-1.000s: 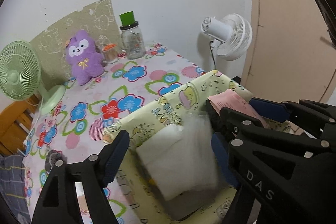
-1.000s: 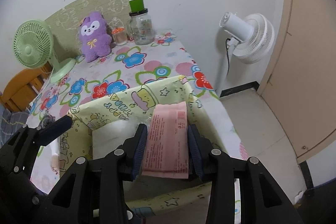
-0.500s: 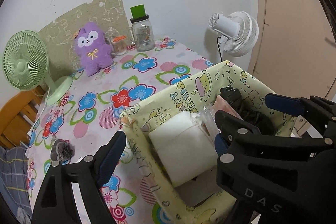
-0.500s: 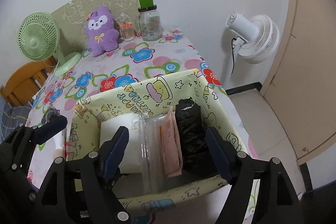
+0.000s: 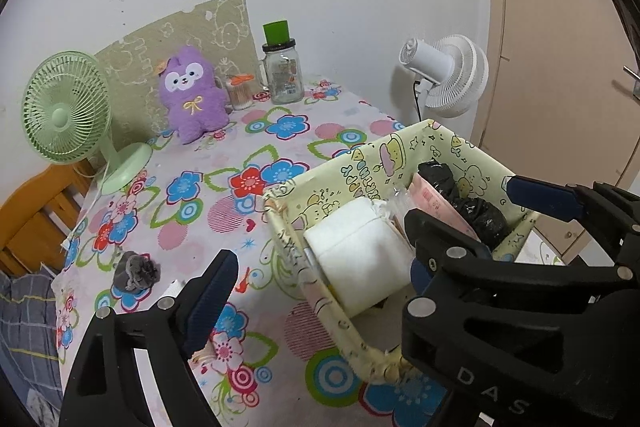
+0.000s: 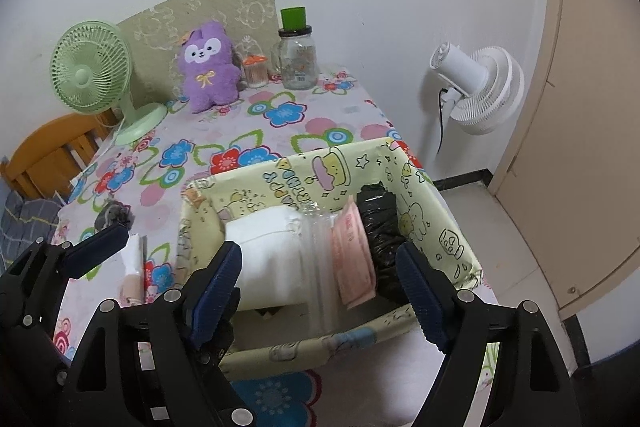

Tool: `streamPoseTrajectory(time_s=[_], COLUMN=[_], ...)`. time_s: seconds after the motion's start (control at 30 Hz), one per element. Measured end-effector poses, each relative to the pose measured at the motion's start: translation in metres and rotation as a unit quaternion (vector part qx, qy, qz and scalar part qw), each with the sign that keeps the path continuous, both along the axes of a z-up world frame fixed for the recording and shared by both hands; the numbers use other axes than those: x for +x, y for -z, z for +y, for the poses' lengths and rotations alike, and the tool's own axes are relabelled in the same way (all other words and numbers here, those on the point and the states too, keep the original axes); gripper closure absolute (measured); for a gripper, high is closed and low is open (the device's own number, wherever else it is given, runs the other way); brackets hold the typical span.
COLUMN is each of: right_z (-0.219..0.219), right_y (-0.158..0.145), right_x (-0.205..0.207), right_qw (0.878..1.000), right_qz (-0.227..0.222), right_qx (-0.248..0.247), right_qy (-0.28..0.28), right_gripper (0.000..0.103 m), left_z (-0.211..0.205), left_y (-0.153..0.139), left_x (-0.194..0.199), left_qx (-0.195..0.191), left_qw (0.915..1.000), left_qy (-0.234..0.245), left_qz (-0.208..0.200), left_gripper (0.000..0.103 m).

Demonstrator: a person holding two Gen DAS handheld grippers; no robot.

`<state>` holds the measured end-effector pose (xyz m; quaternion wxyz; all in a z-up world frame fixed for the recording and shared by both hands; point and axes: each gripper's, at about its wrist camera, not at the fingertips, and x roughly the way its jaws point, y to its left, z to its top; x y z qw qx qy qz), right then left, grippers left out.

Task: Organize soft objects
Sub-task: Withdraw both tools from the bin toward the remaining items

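Observation:
A yellow cartoon-print fabric bin [image 6: 320,175] [image 5: 360,155] stands at the table's near right corner. In it stand a white soft pack [image 6: 272,259] [image 5: 360,255], a clear plastic pack [image 6: 320,259], a pink packet [image 6: 352,259] [image 5: 436,203] and a black bag [image 6: 380,223] [image 5: 460,199]. My right gripper [image 6: 320,267] is open and empty above the bin's near side. My left gripper [image 5: 316,251] is open and empty, straddling the bin's left wall. A grey rolled sock [image 5: 134,271] [image 6: 114,213] lies on the floral cloth to the left.
A purple plush [image 5: 192,95] [image 6: 208,67], a green fan [image 5: 68,107] [image 6: 92,67], a glass jar with green lid [image 5: 280,67] [image 6: 298,55] and a small toothpick jar [image 5: 240,91] stand at the table's back. A white fan [image 6: 480,87] stands off the table's right edge. A wooden chair [image 5: 36,211] is left.
My right gripper opened and let go of the pink packet, which now stands in the bin. Both grippers drew back and up from the bin.

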<state>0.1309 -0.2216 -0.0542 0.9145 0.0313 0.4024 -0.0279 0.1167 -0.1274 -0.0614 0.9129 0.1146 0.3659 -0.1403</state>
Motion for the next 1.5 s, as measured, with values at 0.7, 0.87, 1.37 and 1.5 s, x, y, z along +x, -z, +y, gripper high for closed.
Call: streamPoseTrajectory(time_s=[0.7, 0.87, 1.37, 1.5], right_z=[0.044, 0.055, 0.096, 0.106], right_y=[-0.025, -0.030, -0.041, -0.042], right_x=[-0.039, -0.045, -0.057, -0.056], right_qw=[0.999, 0.998, 0.996, 0.996], right_qz=[-0.043, -0.050, -0.066, -0.068], right_qx=[-0.023, -0.027, -0.028, -0.019], right_qy=[-0.011, -0.018, -0.048, -0.057], right_gripper=[0.021, 0.021, 0.021, 0.021], left_z=[0.040, 0.049, 0.088, 0.100], left_y=[-0.019, -0.022, -0.032, -0.034], left_x=[-0.036, -0.042, -0.056, -0.057], left_qx=[-0.004, -0.008, -0.010, -0.007], left_qw=[0.9994, 0.9991, 0.9976, 0.9970], left_qy=[-0.003, -0.005, -0.030, -0.038], left_qz=[-0.034, -0.041, -0.061, -0.067], left_gripper=[0.013, 0.013, 0.013, 0.013])
